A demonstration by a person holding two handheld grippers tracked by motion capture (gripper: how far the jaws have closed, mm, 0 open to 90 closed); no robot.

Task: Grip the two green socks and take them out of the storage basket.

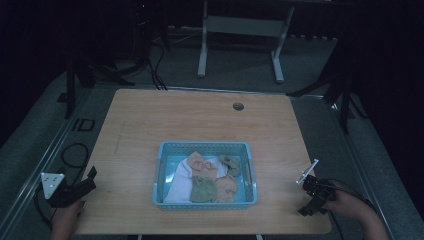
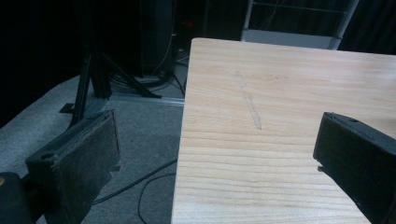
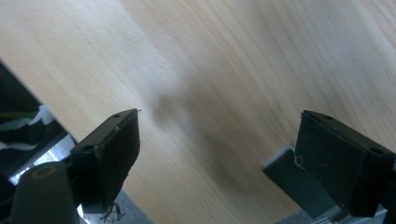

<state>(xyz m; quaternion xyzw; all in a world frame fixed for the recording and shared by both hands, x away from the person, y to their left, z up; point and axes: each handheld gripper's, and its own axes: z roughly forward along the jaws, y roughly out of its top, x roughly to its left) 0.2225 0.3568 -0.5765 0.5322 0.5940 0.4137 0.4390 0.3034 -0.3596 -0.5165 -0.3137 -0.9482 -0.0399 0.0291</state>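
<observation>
A light blue plastic basket (image 1: 161, 172) sits on the wooden table (image 1: 200, 120), near its front middle. Inside lie a white cloth (image 1: 177, 182), a peach piece (image 1: 200, 162), a green piece (image 1: 202, 191) and an olive piece (image 1: 231, 164). My left gripper (image 1: 90, 180) hovers at the table's front left corner, well left of the basket. In the left gripper view its jaws (image 2: 217, 126) stand wide open with nothing between them, straddling the table's left edge. My right gripper (image 1: 312, 197) is at the front right corner. Its jaws (image 3: 219, 116) are open over bare wood.
A round cable hole (image 1: 238, 106) marks the far side of the table. Behind the table stands a white desk frame (image 1: 202, 45). Cables (image 1: 75, 155) loop on the grey floor at left, and dark stand legs (image 2: 88, 88) rise beside the table's left edge.
</observation>
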